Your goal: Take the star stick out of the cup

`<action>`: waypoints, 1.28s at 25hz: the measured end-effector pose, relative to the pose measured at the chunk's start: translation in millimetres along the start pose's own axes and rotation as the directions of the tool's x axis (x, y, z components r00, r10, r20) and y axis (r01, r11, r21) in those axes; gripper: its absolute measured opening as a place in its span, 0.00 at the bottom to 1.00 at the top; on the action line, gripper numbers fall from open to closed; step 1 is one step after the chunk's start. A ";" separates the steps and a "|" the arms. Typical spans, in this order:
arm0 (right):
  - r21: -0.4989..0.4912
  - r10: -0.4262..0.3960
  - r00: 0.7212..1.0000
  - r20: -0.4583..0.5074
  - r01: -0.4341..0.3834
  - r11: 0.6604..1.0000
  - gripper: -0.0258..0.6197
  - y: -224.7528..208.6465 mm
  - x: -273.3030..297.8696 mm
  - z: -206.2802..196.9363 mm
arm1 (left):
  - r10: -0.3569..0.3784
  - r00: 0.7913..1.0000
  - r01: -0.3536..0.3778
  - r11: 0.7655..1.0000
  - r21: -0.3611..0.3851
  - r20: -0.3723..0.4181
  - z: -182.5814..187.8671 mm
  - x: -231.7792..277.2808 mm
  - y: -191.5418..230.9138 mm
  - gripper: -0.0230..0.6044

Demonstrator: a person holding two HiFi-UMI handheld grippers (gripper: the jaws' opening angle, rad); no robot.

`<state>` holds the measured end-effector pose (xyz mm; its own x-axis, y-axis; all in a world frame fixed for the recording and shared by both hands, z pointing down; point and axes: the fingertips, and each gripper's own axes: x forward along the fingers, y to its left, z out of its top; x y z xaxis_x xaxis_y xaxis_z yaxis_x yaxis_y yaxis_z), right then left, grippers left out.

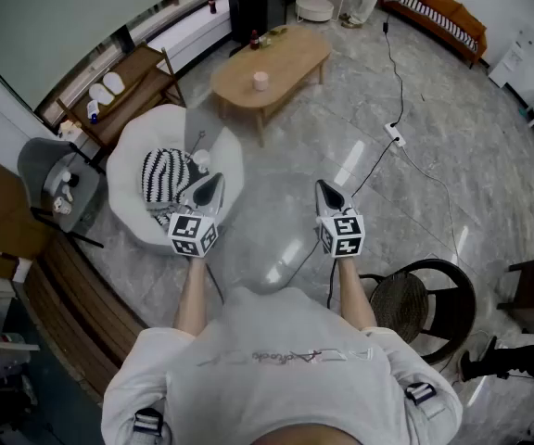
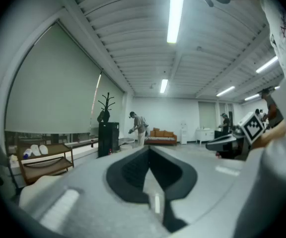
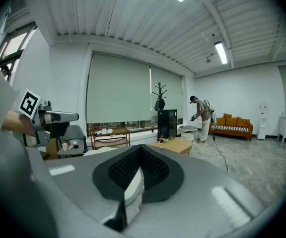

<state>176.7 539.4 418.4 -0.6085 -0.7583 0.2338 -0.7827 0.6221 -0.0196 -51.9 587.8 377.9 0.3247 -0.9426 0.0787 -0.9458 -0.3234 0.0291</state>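
A person (image 1: 276, 360) stands holding the left gripper (image 1: 217, 180) and right gripper (image 1: 322, 186) over the marble floor (image 1: 415, 156), both jaws clenched empty.

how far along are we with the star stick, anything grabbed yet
Done: nothing that shows. In hand: nothing. The left gripper and right gripper are held out in front of the person, each with its jaws together and nothing between them. Left: the whole job. A small pink cup stands on the wooden coffee table across the floor, well away from both grippers; no star stick can be made out at this distance.
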 end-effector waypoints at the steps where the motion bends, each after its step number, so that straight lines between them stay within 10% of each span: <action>1: 0.000 0.001 1.000 0.001 -0.001 1.000 0.04 0.4 0.5 0.2 | 0.001 1.000 -0.001 1.000 0.001 -0.001 -0.3 0.3 0.3 0.03; 32: -0.027 0.048 0.998 0.038 -0.047 0.999 0.04 -78.5 -28.3 -0.4 | -0.002 1.000 0.003 1.000 0.018 -0.024 0.5 57.0 -83.9 0.03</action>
<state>255.4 512.1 413.7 -0.6501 -0.7344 0.1952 -0.7494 0.6621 -0.0044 46.0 561.1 379.4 0.3268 -0.9396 0.1020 -0.9448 -0.3274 0.0117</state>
